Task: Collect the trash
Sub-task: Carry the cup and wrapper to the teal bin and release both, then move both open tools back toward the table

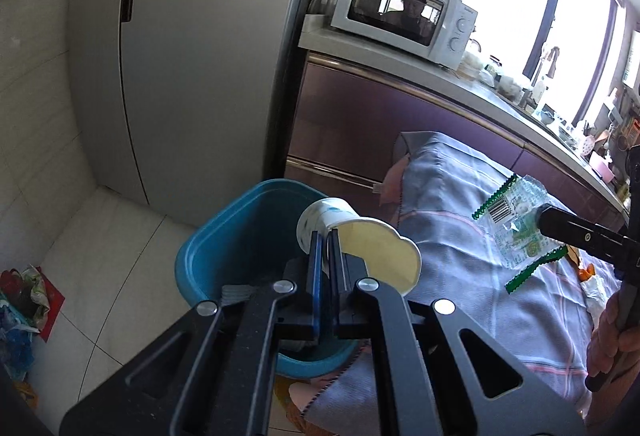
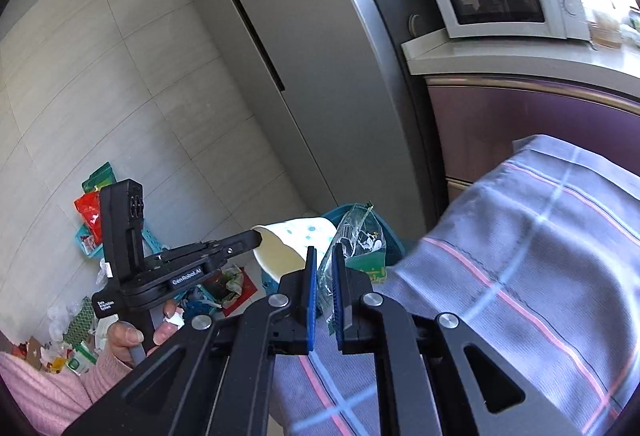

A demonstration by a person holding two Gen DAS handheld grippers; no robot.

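My left gripper (image 1: 325, 238) is shut on the rim of a white paper cup with blue-green dots (image 1: 320, 214). It holds the cup tipped on its side over the blue trash bin (image 1: 208, 248). The cup (image 2: 298, 236) and the left gripper (image 2: 256, 236) also show in the right wrist view, with the bin (image 2: 340, 214) behind them. My right gripper (image 2: 323, 256) is shut on a clear plastic wrapper with green edges (image 2: 356, 232), held beside the bin above the table edge. From the left wrist view the wrapper (image 1: 516, 220) hangs from the right gripper (image 1: 540, 222).
A table under a grey-blue checked cloth (image 2: 540, 256) stands right of the bin. A tall fridge (image 1: 192, 56) is behind, with purple cabinets (image 1: 360, 124) and a microwave (image 1: 404, 14) on the counter. Baskets and loose packets (image 2: 90, 220) litter the tiled floor at left.
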